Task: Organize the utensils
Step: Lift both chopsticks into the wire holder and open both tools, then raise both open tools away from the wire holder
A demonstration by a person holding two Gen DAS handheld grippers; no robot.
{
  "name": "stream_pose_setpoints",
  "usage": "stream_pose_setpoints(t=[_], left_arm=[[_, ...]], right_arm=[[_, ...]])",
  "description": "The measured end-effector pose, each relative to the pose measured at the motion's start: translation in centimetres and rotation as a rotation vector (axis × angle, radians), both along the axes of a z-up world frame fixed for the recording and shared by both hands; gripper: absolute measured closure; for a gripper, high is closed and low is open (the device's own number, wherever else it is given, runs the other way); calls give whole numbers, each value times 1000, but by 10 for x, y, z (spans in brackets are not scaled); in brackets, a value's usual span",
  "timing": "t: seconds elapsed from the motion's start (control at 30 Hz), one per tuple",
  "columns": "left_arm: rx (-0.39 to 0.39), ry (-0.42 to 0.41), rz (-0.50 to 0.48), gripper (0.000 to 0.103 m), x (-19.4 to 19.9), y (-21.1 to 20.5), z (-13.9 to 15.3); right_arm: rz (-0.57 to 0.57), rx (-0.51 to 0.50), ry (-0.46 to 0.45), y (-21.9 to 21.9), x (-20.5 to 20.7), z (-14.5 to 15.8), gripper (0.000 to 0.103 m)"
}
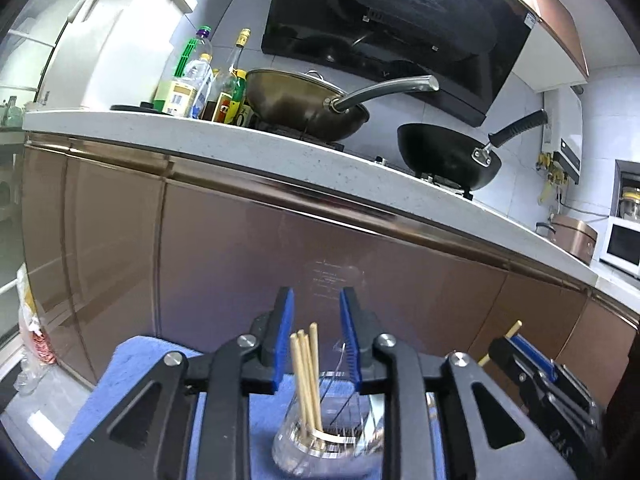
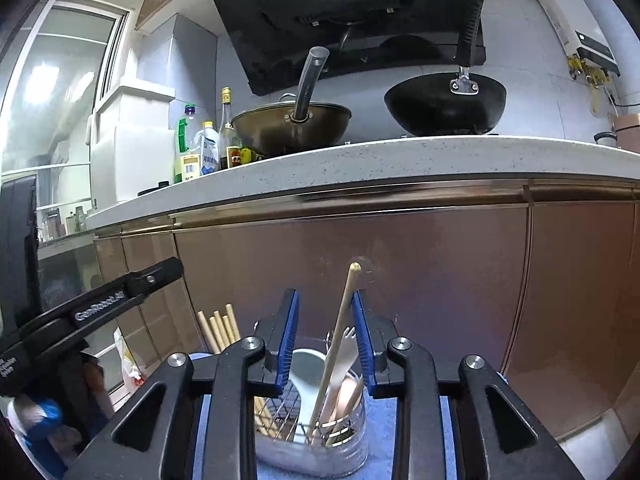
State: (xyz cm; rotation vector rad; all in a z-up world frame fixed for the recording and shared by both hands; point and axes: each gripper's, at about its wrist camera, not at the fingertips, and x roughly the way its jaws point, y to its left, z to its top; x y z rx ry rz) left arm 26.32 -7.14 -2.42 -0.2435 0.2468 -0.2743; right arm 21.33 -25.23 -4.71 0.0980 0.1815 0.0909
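Observation:
A clear glass cup (image 1: pixel 320 446) stands on a blue cloth (image 1: pixel 132 360) and holds several wooden chopsticks (image 1: pixel 306 376). My left gripper (image 1: pixel 316 336) is open above it, the blue pads on either side and apart from the chopsticks. In the right wrist view a wire-divided glass holder (image 2: pixel 312 440) holds a white spoon (image 2: pixel 306 376), a pale fork (image 2: pixel 340 356) and other utensils. My right gripper (image 2: pixel 325 336) is open; one chopstick (image 2: pixel 340 332) leans up against its right pad (image 2: pixel 362 340). The right gripper (image 1: pixel 532 356) also shows at the left wrist view's right edge.
Brown cabinet fronts (image 1: pixel 280 248) rise close behind the cloth, under a white speckled counter (image 2: pixel 360 160). On it stand a bronze wok (image 1: pixel 304 104), a black wok (image 1: pixel 448 156) and several bottles (image 1: pixel 200 84). The left gripper's body (image 2: pixel 88 316) crosses the right wrist view's left side.

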Motion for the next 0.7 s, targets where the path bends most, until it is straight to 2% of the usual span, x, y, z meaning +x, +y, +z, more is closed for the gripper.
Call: stream_pose_setpoints(t=[0.1,0.17,0.2,0.43,0.6,0.7], left_arm=[[26,12,4,78,-23,7,5],[42,33,5,68,-38,10,7],[54,45,9,67,-44,12,8],[125,136,22,66,-86,16,8],[152,133,30,65,-111,19,11],[172,133,39,65,-124,21,14]], right_arm=[[11,-3,23,2,-8,2,69],[14,-13,42,3,-10,1,69],[12,-14,55,3,-12,0,69],[-14,-34,146,3,-24,-12,64],[-37,-50,167,3,-35,-13,58],[-43,-48,169,3,-44,-11,58]])
